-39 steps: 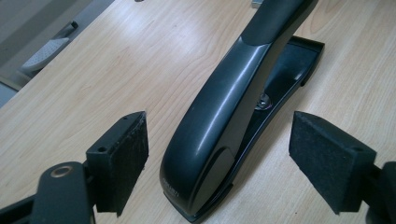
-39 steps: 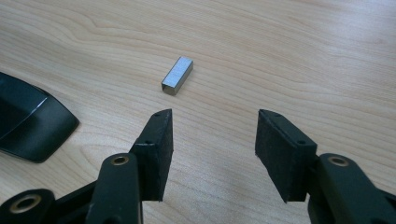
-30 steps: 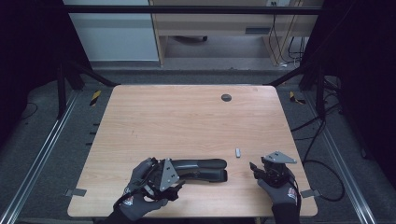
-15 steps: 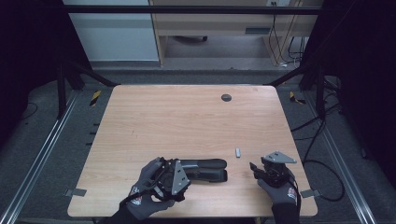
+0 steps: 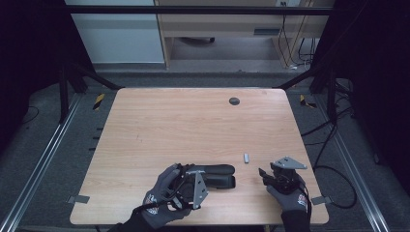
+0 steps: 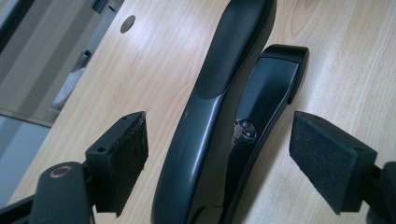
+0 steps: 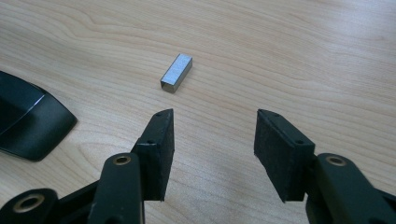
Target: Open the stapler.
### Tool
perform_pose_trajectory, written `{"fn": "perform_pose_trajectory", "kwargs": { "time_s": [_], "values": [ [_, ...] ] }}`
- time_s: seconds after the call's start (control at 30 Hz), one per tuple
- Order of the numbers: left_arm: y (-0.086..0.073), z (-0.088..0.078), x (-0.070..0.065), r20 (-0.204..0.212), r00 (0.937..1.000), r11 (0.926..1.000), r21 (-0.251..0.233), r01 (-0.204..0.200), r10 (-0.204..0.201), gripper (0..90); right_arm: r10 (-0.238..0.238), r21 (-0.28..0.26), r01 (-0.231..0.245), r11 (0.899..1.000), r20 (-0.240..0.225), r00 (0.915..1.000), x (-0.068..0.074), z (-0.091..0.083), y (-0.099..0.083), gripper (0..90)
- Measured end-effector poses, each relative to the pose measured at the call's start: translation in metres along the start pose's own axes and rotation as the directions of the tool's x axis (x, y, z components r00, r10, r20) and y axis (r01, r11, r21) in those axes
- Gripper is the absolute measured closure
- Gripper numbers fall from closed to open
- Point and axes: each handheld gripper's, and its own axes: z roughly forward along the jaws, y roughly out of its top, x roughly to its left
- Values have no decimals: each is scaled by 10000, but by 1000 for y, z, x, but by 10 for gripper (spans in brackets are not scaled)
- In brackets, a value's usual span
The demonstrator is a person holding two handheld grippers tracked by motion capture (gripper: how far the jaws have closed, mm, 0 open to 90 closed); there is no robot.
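A glossy black plastic stapler [image 6: 219, 116], a bright metal screw at its hinge, lies on the pale matt wood-grain counter [image 5: 169, 125]. At its 3 o'clock sits a small brushed-metal block [image 7: 177, 72]. Both hand-held gripper pads [image 7: 161, 149] look rough, foam-like, matt black.

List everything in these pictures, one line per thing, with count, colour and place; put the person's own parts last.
stapler: 1, black, open in two long halves lying on the near part of the table, between the left gripper's open jaws.
staple block: 1, silver-grey, on the table right of the stapler, just ahead of the right gripper.
round cap: 1, dark grey, set in the table near its far edge.
table: 1, light wood.
cabinet: 1, pale wood, beyond the table.
left gripper: 1, black, open, astride the stapler.
right gripper: 1, black, open, holds nothing.
gloved hands: 2, grey-black, at the near edge.
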Motion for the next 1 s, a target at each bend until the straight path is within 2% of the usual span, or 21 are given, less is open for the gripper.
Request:
{"fn": "perform_pose_trajectory", "kwargs": {
  "time_s": [0.27,0.87,1.0],
  "values": [
    [8,5,-8,-387,9977,9984,109,-559,563,194,-35,38,35,10000,34,10000,0,0,0,485],
    [19,23,-16,-583,9925,9938,369,-1053,1073,202,-4,86,4,10000,-61,10000,1,0,0,516],
    [20,26,-18,-638,9894,9907,481,-1276,1306,204,-145,60,146,9999,-84,9999,0,1,0,522]
  ]
}}
